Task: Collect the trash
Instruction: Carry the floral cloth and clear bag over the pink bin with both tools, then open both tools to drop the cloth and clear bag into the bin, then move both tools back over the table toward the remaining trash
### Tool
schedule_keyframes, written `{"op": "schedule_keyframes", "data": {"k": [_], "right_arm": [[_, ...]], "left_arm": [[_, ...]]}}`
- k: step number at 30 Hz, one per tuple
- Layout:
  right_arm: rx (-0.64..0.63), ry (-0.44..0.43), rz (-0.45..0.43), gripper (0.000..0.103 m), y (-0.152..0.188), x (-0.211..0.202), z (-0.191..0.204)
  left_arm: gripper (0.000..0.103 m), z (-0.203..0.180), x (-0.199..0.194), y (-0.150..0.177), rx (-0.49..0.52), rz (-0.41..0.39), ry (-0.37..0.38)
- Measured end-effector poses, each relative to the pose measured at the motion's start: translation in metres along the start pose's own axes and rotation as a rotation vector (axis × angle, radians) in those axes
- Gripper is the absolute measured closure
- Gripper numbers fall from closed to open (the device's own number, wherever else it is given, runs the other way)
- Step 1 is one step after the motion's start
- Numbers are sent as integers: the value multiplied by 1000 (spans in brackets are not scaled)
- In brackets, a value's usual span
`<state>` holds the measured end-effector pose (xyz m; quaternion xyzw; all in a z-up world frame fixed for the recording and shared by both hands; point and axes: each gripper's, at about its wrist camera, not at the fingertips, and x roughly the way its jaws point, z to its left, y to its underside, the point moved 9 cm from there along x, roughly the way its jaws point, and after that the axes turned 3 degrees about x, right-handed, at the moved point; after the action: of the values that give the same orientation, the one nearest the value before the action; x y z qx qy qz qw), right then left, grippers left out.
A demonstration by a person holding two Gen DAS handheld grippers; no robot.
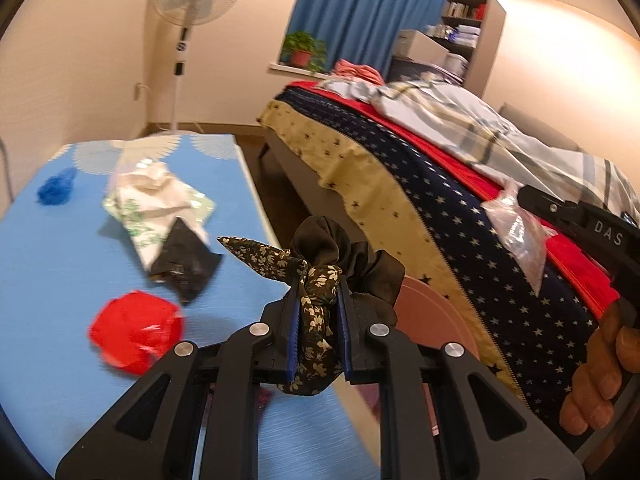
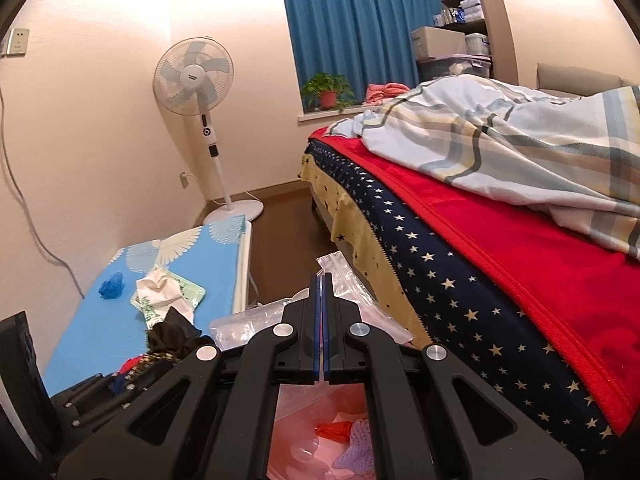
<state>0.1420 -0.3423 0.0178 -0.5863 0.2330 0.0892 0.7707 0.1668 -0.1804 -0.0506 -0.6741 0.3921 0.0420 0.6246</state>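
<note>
My left gripper (image 1: 318,312) is shut on a dark floral hair scrunchie (image 1: 320,276) and holds it above the gap between the blue table (image 1: 60,280) and the pink bin (image 1: 436,320). My right gripper (image 2: 321,300) is shut on a clear plastic bag (image 2: 352,280); the bag also shows in the left wrist view (image 1: 516,236). On the table lie a red crumpled wrapper (image 1: 134,330), a black wrapper (image 1: 184,262), white and green wrappers (image 1: 156,196) and a blue scrap (image 1: 56,188). The pink bin (image 2: 296,432) below my right gripper holds several scraps.
A bed (image 2: 520,264) with a red blanket and starry cover fills the right side. A standing fan (image 2: 200,84) stands in the far corner. Brown floor (image 2: 280,232) runs between table and bed. A potted plant (image 2: 328,96) sits on the windowsill.
</note>
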Motion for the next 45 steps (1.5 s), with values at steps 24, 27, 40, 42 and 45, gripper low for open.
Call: {"op": "schedule_keyframes", "data": {"k": [24, 27, 40, 42, 45], "right_arm": [[83, 78, 41, 95, 4, 16, -36], [95, 79, 33, 83, 3, 14, -39], [81, 36, 18, 83, 3, 5, -26], [71, 12, 15, 83, 3, 3, -17], [54, -35, 13, 83, 3, 1, -1]], "left_arm": [[62, -56, 56, 36, 30, 174, 178], [62, -51, 54, 35, 19, 169, 170], [62, -33, 37, 26, 20, 128, 135], [62, -28, 31, 23, 18, 114, 125], [62, -17, 18, 15, 9, 76, 102]]}}
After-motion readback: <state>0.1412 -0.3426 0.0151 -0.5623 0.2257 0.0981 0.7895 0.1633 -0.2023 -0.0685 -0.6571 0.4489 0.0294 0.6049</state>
